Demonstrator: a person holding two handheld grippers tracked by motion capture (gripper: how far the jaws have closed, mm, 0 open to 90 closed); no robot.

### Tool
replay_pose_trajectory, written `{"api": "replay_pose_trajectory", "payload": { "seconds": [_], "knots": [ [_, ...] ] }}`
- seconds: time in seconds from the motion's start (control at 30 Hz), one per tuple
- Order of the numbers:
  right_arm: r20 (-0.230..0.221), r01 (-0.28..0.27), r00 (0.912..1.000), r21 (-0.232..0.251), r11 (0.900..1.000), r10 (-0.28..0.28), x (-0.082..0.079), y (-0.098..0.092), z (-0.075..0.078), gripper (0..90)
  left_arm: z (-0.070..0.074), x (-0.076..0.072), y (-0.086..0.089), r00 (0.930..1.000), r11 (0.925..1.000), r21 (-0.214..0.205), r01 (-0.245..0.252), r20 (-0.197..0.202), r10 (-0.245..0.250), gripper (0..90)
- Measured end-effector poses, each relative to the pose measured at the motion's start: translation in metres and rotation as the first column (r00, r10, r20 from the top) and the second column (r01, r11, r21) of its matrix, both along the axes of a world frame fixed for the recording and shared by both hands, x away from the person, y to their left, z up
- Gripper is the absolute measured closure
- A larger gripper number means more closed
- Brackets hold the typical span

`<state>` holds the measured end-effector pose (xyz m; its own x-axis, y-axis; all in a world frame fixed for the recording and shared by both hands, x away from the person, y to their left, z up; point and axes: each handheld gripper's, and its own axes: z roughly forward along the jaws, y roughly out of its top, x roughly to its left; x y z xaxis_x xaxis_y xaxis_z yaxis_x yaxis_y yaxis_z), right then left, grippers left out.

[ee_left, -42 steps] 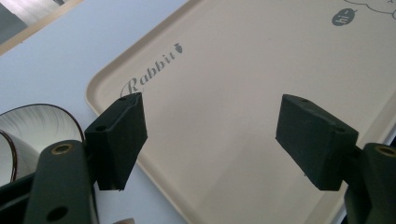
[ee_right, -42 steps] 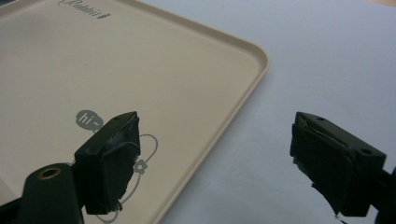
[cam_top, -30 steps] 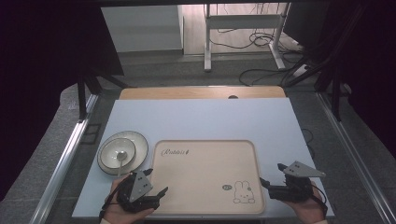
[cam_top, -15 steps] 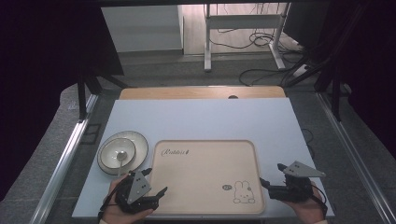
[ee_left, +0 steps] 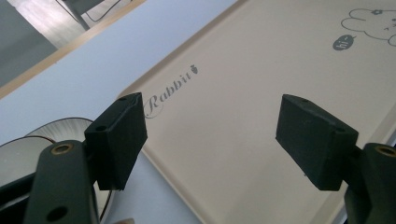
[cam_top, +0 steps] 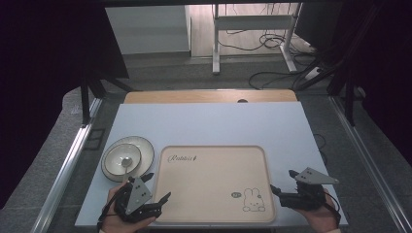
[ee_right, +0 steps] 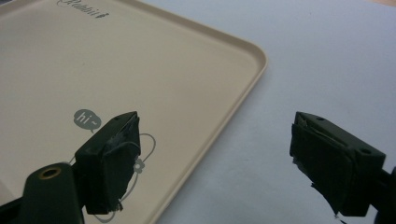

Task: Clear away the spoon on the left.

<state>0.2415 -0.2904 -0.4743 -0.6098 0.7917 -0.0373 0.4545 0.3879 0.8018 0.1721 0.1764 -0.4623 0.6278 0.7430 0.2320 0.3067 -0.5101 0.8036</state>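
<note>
A beige tray (cam_top: 214,165) with a rabbit drawing and the word "Rabbit" lies at the front middle of the white table. Left of it a small bowl (cam_top: 122,156) holding a spoon (cam_top: 126,163) rests on a plate (cam_top: 144,148). My left gripper (cam_top: 158,187) is open at the tray's front left corner, its jaws wide over the tray (ee_left: 243,107) in the left gripper view (ee_left: 210,135). My right gripper (cam_top: 283,182) is open at the tray's front right edge (ee_right: 224,121), straddling that rim in the right gripper view (ee_right: 215,158). Both hold nothing.
The white table (cam_top: 209,121) has a wooden strip (cam_top: 209,96) along its far edge. Metal frame rails (cam_top: 68,165) run along both sides. Beyond the table are desk legs and cables (cam_top: 272,73) on the floor.
</note>
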Motion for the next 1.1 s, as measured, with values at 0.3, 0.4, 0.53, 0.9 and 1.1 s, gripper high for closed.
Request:
{"api": "replay_pose_trajectory", "payload": {
  "seconds": [0.3, 0.4, 0.53, 0.9, 1.1],
  "knots": [
    [0.003, 0.002, 1.0, 0.0, 1.0, -0.002, 0.0, -0.001, 0.0, 16.8, 0.007, -0.003, 0.004, 0.9993, 0.9999, -0.005, -0.015, 0.033, 0.016, 24.7],
    [0.003, 0.003, 1.0, 0.0, 1.0, -0.003, 0.0, -0.001, 0.0, 16.8, 0.01, -0.004, 0.007, 0.9986, 0.9996, -0.012, -0.026, 0.045, 0.027, 24.8],
    [0.001, 0.004, 1.0, 0.001, 1.0, -0.004, 0.0, -0.002, 0.0, 16.8, 0.016, -0.006, 0.013, 0.9962, 0.9984, -0.024, -0.05, 0.07, 0.052, 24.7],
    [0.001, 0.004, 1.0, 0.0, 1.0, -0.004, 0.001, -0.002, 0.0, 16.8, 0.029, -0.006, 0.034, 0.9877, 0.9922, -0.048, -0.115, 0.101, 0.119, 24.7],
    [-0.003, -0.004, 1.0, -0.007, 1.0, 0.004, 0.001, 0.0, -0.001, 16.8, 0.029, -0.005, 0.044, 0.9838, 0.9879, -0.056, -0.145, 0.099, 0.15, 24.5]
  ]
}}
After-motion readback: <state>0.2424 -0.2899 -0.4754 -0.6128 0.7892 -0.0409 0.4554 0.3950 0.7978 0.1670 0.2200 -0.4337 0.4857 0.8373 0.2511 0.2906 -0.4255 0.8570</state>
